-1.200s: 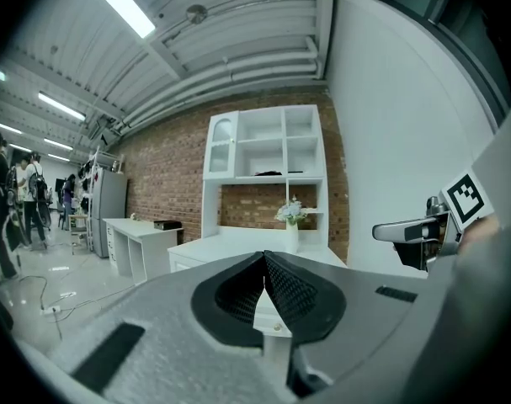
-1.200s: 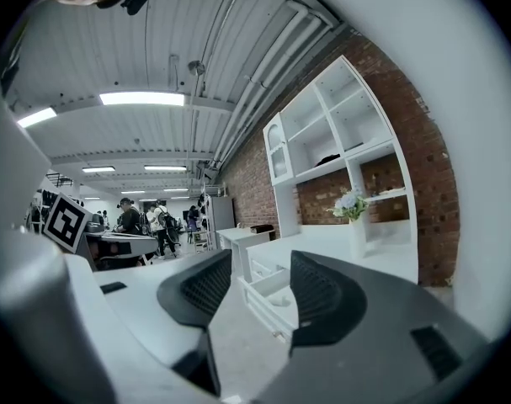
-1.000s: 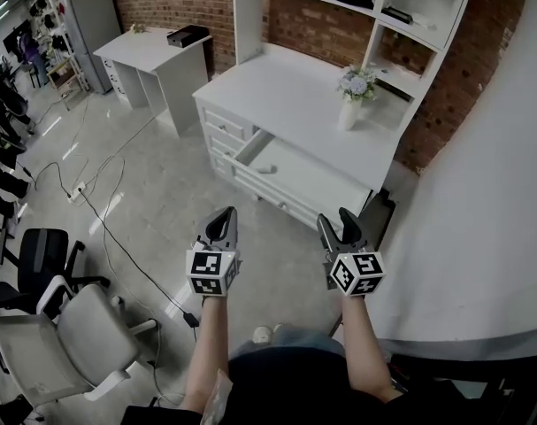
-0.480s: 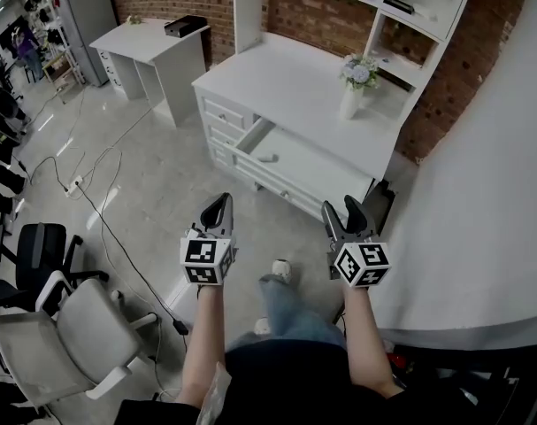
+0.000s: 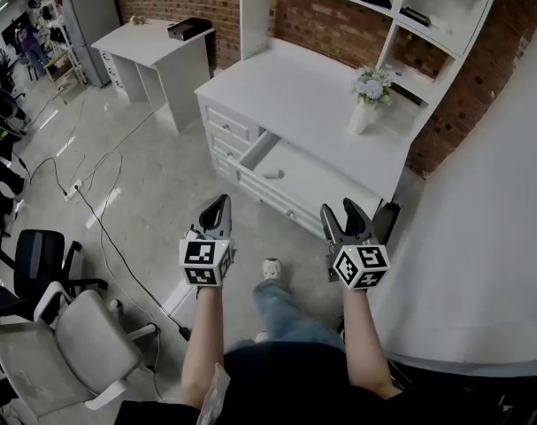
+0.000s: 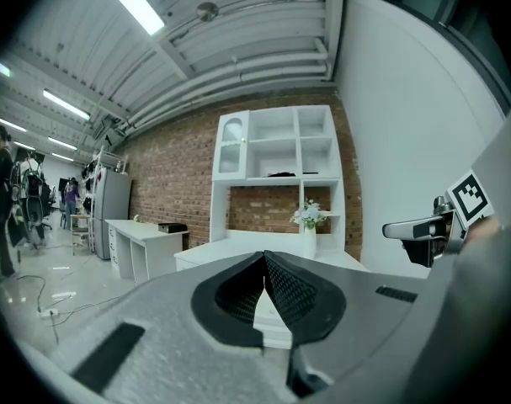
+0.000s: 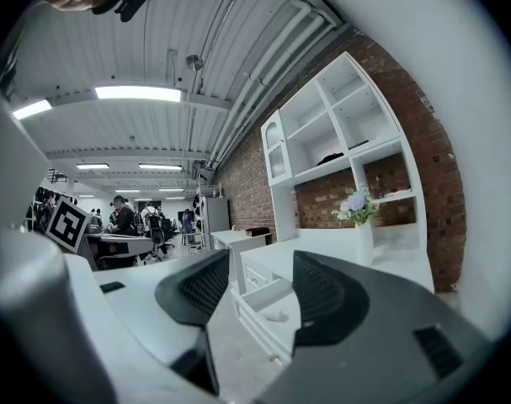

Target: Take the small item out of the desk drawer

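Tongs raised ahead of us, we stand on the floor, well apart from the white desk whose drawer hangs open below the front edge of the surface. Our left tongs are pressed together with nothing between them. Our right tongs are spread and empty, and in the right gripper view they frame the drawer between their jaws, so we judge this is the arm meant to do the picking.

The small item, pale and hard to identify from here, lies on the drawer's bare bottom near its left end, close to the front wall, with nothing around it. A vase of flowers stands toward the back right corner of the surface, clear of any reach into the drawer.

We judge the task is at the approach. The drawer needs no further pulling, and neither pair of tongs is yet near the item.
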